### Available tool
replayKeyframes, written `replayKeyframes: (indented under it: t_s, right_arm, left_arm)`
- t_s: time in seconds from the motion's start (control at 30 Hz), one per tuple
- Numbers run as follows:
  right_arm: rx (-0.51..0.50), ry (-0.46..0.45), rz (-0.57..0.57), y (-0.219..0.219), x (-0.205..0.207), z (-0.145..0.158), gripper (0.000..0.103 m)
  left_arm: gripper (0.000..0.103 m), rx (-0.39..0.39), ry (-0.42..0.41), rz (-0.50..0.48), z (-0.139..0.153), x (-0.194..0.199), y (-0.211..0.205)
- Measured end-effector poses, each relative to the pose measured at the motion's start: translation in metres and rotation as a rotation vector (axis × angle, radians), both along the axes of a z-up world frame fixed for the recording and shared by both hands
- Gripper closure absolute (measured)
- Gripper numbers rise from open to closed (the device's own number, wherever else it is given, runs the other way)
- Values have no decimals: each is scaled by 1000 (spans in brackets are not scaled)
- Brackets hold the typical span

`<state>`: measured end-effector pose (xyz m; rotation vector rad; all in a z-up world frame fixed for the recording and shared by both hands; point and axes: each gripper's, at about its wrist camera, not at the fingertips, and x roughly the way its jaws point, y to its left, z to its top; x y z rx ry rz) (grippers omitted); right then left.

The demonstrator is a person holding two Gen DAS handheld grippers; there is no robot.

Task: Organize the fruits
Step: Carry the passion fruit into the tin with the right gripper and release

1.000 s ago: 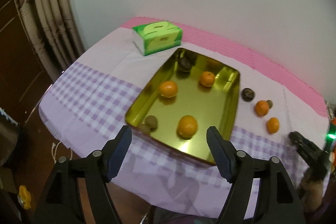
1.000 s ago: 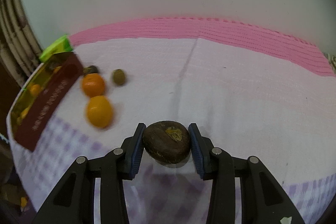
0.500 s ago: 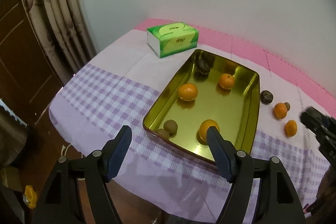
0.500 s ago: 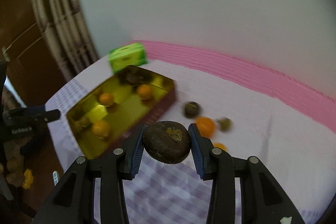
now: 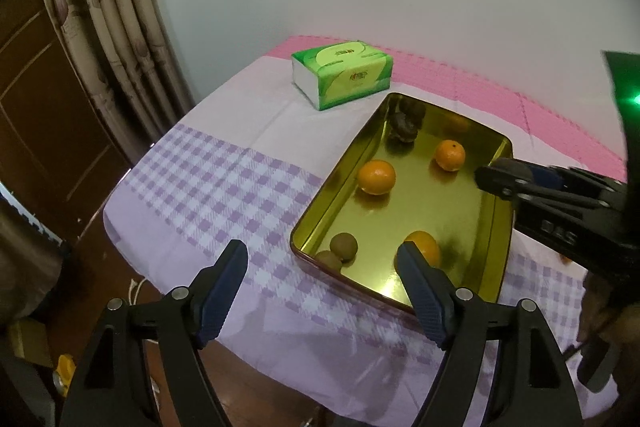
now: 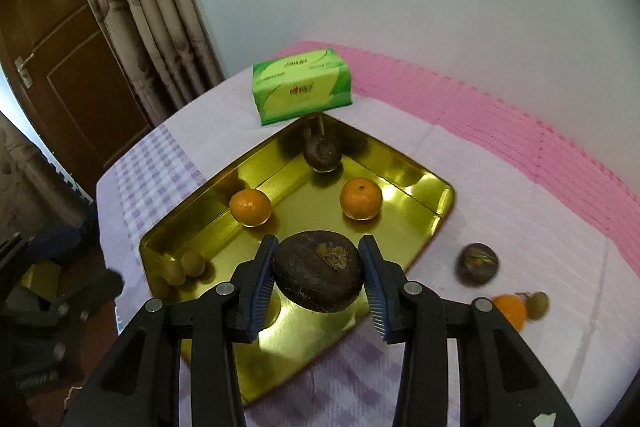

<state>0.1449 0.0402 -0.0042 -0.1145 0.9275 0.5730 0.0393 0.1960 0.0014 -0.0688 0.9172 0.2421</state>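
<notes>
While the right hand-held gripper (image 6: 318, 277) stays clamped on a dark brown fruit (image 6: 318, 275) above the near half of the gold tray (image 6: 442, 211), the tray floor between the two oranges (image 6: 250, 207) and the near rim is bare. Left hand-held gripper (image 5: 320, 287) hangs off the tray's near-left corner, jaws apart and just widened, nothing between them. Tissue box (image 6: 302, 91) sits close behind the tray's far edge; loose fruit (image 6: 478, 263) lies on the worktop (image 6: 520, 211) to its right.
</notes>
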Motion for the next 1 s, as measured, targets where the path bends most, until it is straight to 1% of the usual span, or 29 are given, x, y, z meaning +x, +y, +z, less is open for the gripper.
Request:
replayKeyframes:
  t_s: [0.2, 0.37, 0.63, 1.0]
  right_arm:
    - [-35, 38, 21, 24, 13, -16, 65]
    - [-57, 67, 16, 35, 26, -26, 65]
    - [-75, 85, 15, 44, 34, -31, 65]
    - [-79, 88, 9, 49, 40, -32, 65]
  left_arm:
    - [26, 26, 2, -3, -2, 1, -1]
    - [24, 35, 16, -3, -4, 4, 0]
    - [23, 37, 44, -8, -9, 7, 0]
    - [19, 41, 46, -8, -10, 8, -1]
